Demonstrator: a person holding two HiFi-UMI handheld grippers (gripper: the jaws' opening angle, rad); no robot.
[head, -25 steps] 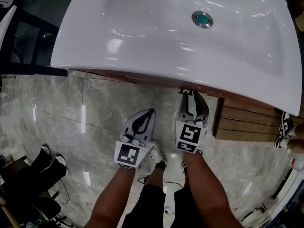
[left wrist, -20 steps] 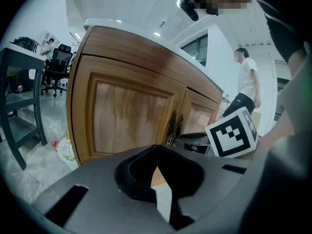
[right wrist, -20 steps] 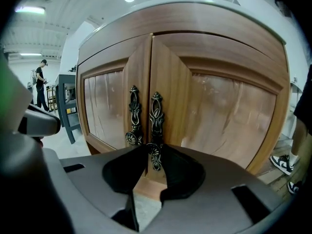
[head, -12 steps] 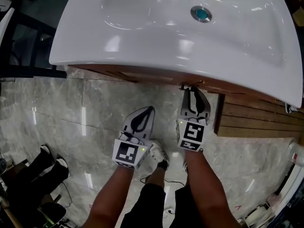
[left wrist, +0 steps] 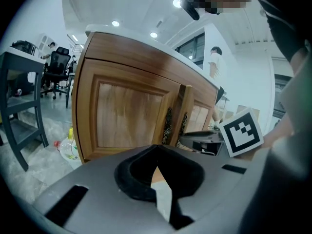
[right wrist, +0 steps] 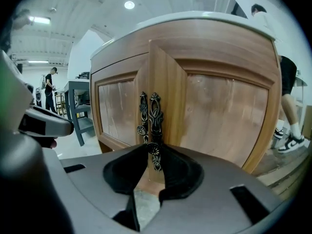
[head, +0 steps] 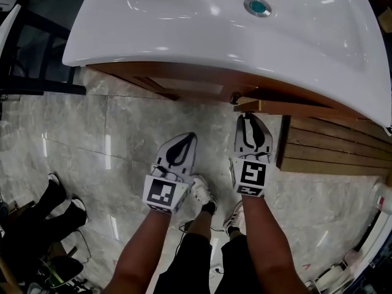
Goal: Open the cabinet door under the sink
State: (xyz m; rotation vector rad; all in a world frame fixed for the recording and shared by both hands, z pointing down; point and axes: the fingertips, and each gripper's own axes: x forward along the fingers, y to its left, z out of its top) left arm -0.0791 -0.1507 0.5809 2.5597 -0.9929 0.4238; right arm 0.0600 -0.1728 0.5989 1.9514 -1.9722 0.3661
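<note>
A white sink [head: 214, 29] tops a wooden cabinet [head: 177, 84] with two doors. The right door [head: 275, 108] stands slightly ajar, its free edge [right wrist: 163, 96] out in front of the left door [right wrist: 119, 111]. My right gripper [head: 249, 120] is shut on that door's ornate metal handle [right wrist: 155, 126]; its jaws have just been closing, and they pinch the handle's lower knob. The left door's handle [right wrist: 142, 116] sits right beside it, untouched. My left gripper [head: 182, 143] hangs lower left of the right one, short of the cabinet [left wrist: 126, 106], shut and holding nothing.
A slatted wooden platform [head: 331, 152] lies on the marble floor right of the cabinet. A dark table frame [head: 37, 84] stands to the left, with a plastic bag [left wrist: 68, 147] at the cabinet's left corner. Another person's shoes [head: 52, 195] are at the lower left.
The right door's top edge has come out from under the sink rim. My right gripper has drawn back towards me with the handle. The left gripper has barely moved.
</note>
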